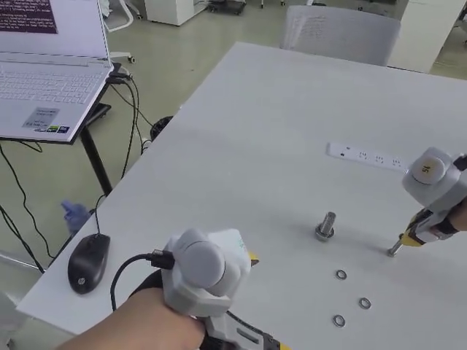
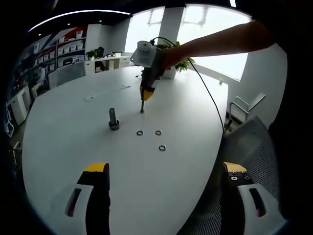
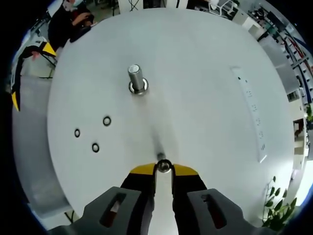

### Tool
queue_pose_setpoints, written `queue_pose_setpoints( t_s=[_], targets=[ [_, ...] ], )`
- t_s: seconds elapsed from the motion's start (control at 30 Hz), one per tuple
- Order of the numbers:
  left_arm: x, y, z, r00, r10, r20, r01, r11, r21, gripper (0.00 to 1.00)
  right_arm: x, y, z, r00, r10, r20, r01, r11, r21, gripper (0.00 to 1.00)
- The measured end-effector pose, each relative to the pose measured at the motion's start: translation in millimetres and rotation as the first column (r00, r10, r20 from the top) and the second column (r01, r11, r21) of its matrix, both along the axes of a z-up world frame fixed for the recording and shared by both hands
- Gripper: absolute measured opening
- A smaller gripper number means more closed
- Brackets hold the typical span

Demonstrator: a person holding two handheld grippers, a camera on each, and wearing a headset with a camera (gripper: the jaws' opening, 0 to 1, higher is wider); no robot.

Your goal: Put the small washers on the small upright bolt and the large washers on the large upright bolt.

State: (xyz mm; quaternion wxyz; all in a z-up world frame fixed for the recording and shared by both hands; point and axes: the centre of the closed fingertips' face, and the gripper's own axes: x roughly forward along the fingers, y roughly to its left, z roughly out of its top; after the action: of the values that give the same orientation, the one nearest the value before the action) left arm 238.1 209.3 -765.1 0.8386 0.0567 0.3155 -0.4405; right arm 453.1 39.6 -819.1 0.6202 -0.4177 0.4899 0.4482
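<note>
The large upright bolt point(image 1: 325, 224) point(image 2: 113, 119) point(image 3: 137, 78) stands mid-table with a ring at its base. Right of it, the thin small bolt point(image 1: 395, 249) rises under my right gripper point(image 1: 408, 239) point(image 3: 164, 169). That gripper's yellow-tipped jaws are pinched on a small washer point(image 3: 164, 166) at the bolt's top. Three loose washers point(image 1: 341, 274) point(image 1: 365, 302) point(image 1: 338, 320) lie on the white table in front of the bolts. My left gripper point(image 2: 165, 167) hovers open over the near table edge with nothing between its jaws. Its white body point(image 1: 204, 273) shows low in the head view.
A white power strip point(image 1: 365, 156) point(image 3: 252, 112) lies beyond the bolts. A black mouse point(image 1: 88, 261) sits at the table's near left corner. A laptop point(image 1: 44, 87) stands on a side stand to the left, and a grey chair point(image 1: 339, 33) at the far edge.
</note>
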Motion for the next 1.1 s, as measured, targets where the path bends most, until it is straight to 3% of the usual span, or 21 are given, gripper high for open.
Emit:
queue_pose_setpoints(
  t_s=[0.4,0.67,1.1],
  targets=[
    [1.0,0.1,-1.8,1.000,0.005,-0.006,-0.006,1.000,-0.003,0.94,1.8,3.5,-13.6,1.000,0.023,-0.006,-0.023,1.000,-0.016,0.12],
    [7.3,0.1,3.2,0.999,0.007,0.038,-0.008,1.000,0.002,0.97,2.4,4.9,-25.0,0.999,0.032,-0.015,-0.032,0.999,-0.024,0.12],
    [10.1,2.1,-2.7,0.999,0.005,0.032,-0.005,1.000,0.022,0.97,1.3,5.1,-39.0,0.999,0.039,-0.033,-0.041,0.999,-0.031,0.12]
  ],
)
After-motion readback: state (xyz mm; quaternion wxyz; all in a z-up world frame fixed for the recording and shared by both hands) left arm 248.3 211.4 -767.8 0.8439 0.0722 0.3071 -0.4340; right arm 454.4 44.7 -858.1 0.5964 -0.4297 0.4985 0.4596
